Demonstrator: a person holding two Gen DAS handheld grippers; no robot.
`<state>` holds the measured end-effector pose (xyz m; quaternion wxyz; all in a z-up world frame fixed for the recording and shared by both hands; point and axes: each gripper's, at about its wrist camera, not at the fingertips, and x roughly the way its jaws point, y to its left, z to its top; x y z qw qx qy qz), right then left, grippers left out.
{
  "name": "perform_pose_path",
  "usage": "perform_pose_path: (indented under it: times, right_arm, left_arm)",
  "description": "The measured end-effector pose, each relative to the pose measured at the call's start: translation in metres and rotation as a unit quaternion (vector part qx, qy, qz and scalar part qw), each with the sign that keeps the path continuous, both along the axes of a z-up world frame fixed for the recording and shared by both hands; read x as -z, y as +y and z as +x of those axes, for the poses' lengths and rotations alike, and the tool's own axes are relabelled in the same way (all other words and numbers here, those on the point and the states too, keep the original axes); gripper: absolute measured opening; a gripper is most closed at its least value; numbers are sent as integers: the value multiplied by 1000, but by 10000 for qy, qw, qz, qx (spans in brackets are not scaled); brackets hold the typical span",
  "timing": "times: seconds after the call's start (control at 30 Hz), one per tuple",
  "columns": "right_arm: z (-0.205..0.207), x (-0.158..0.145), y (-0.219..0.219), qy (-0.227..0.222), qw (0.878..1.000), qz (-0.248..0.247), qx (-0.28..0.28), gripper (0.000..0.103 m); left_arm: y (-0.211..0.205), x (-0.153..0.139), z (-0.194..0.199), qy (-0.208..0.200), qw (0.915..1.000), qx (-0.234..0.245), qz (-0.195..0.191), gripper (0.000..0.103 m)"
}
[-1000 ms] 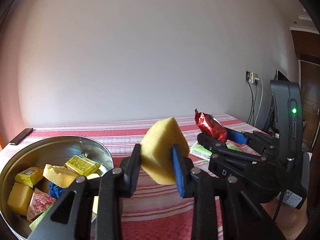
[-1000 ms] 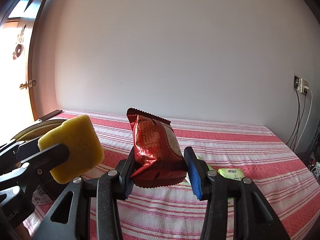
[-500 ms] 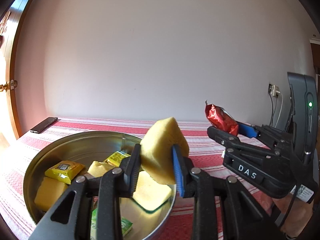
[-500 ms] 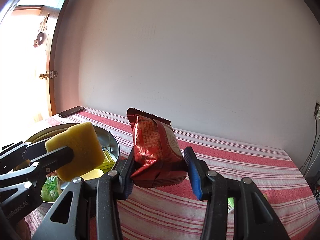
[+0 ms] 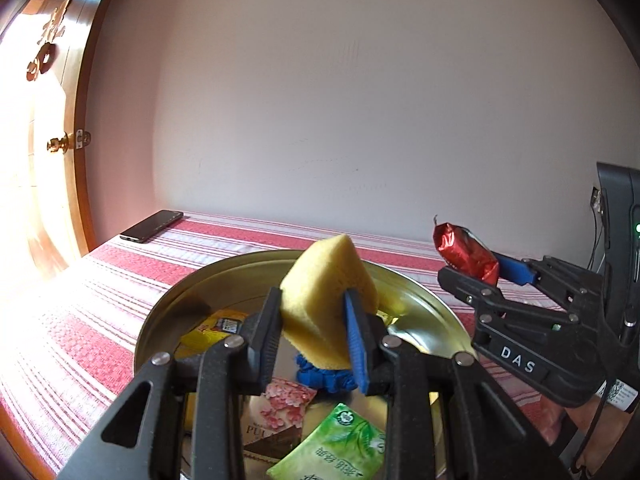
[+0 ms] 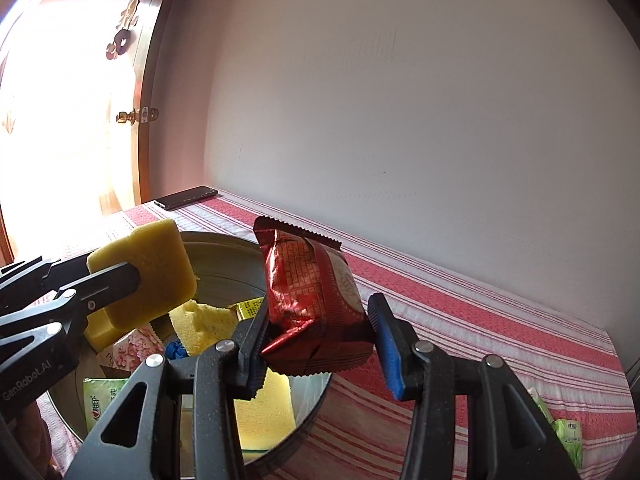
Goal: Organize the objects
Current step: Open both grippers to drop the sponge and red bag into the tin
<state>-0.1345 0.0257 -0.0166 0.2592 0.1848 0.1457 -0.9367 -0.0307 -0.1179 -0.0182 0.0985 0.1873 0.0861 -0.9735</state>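
Note:
My left gripper (image 5: 312, 338) is shut on a yellow sponge (image 5: 328, 292) and holds it above the round metal tin (image 5: 436, 316). The same yellow sponge (image 6: 148, 272) shows at the left of the right wrist view, over the metal tin (image 6: 224, 248). My right gripper (image 6: 318, 344) is shut on a red foil snack packet (image 6: 312, 296), held upright over the tin's near right rim. In the left wrist view the red packet (image 5: 466, 252) hangs just right of the tin. Inside the tin lie yellow sponges, a blue item (image 5: 322, 376), a pink packet (image 5: 280, 400) and a green packet (image 5: 344, 444).
A dark phone (image 5: 152, 226) lies on the red-striped tablecloth (image 5: 100, 304) near the back left corner, beside a wooden door (image 5: 52, 148). A green packet (image 6: 566, 436) lies on the cloth at the right. A wall stands right behind the table.
Both grippers have swung left together with their loads: from beside the tin to over it. The door came into view. Neither grip has changed.

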Motion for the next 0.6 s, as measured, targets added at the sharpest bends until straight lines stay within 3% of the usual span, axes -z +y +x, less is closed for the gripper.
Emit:
perform_pose_path:
  times: [0.6]
  right_arm:
    - [0, 14, -48, -117, 9989, 244, -390, 48]
  left_arm:
    - [-23, 11, -4, -253, 9993, -259, 106, 29]
